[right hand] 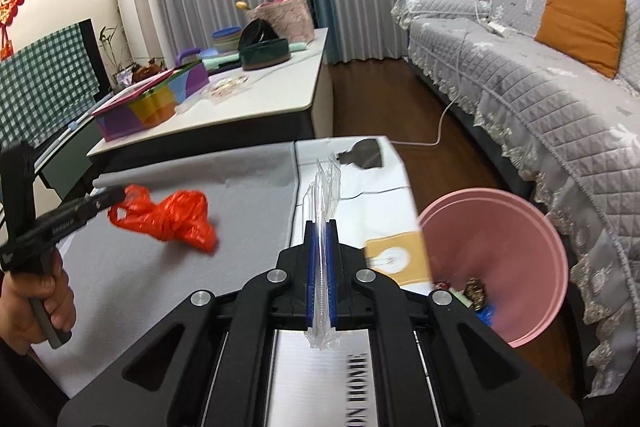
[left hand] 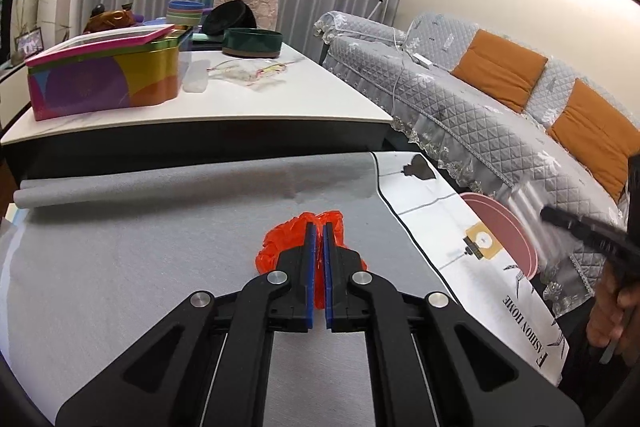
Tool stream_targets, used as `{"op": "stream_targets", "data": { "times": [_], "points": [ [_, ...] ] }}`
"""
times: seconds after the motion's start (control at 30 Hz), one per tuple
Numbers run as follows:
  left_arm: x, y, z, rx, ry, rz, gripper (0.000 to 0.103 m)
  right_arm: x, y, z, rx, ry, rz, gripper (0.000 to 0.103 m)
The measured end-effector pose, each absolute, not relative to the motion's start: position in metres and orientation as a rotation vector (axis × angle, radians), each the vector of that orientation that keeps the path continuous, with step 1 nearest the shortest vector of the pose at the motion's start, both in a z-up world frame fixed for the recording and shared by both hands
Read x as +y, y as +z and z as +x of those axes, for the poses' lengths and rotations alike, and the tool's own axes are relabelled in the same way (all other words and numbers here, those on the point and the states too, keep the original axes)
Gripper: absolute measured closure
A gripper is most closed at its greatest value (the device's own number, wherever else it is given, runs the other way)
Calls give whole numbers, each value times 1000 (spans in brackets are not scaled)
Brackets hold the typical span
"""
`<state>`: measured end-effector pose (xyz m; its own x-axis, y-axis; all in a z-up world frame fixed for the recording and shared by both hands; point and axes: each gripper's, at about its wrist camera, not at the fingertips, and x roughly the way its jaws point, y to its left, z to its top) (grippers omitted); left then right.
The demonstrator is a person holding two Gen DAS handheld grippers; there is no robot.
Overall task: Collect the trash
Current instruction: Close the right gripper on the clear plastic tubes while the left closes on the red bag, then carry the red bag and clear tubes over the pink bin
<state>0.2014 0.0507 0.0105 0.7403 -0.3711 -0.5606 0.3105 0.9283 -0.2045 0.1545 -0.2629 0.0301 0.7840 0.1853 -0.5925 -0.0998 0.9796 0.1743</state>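
Note:
My left gripper point(left hand: 319, 223) is shut on an orange plastic bag point(left hand: 280, 243) and holds it just above the grey table mat point(left hand: 140, 247); the bag point(right hand: 176, 215) hangs from it in the right wrist view. My right gripper point(right hand: 321, 223) is shut on a clear plastic wrapper point(right hand: 326, 183) that sticks up between its pads, above the white tablecloth point(right hand: 360, 179). A pink bin point(right hand: 500, 251) stands to the right below the table edge, with some trash at its bottom. It shows blurred in the left wrist view point(left hand: 504, 231).
A second white table point(left hand: 240, 99) behind holds a colourful tin box point(left hand: 104, 79), a dark green round box point(left hand: 252, 43), bowls and clear wrappers point(left hand: 256, 71). A grey quilted sofa point(right hand: 540, 87) with orange cushions runs along the right. A cable point(right hand: 440, 123) lies on the wooden floor.

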Motion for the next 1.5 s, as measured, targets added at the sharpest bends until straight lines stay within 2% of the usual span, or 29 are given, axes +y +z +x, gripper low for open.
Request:
{"op": "stream_targets", "data": {
  "times": [0.4, 0.47, 0.57, 0.7, 0.83, 0.9, 1.0, 1.5],
  "points": [
    [37, -15, 176, 744, -346, -84, 98, -315, 48, 154, 615, 150, 78, 98],
    [37, -20, 176, 760, -340, -70, 90, -325, 43, 156, 616, 145, 104, 98],
    [39, -26, 179, 767, -315, -66, 64, -335, 33, 158, 617, 144, 138, 98],
    [35, -34, 187, 796, -310, -77, 57, -340, 18, 163, 637, 141, 144, 98],
    [23, -51, 193, 839, -317, -71, 57, -348, 11, 166, 643, 147, 177, 98],
    [17, -55, 193, 839, -315, -59, 72, -351, 7, 167, 645, 141, 175, 98],
    [9, -53, 191, 812, -311, -37, 78, -362, 4, 169, 648, 131, 199, 98],
    [-26, -14, 173, 679, -298, -21, 81, -386, 8, 162, 618, 83, 215, 98]
  ]
}}
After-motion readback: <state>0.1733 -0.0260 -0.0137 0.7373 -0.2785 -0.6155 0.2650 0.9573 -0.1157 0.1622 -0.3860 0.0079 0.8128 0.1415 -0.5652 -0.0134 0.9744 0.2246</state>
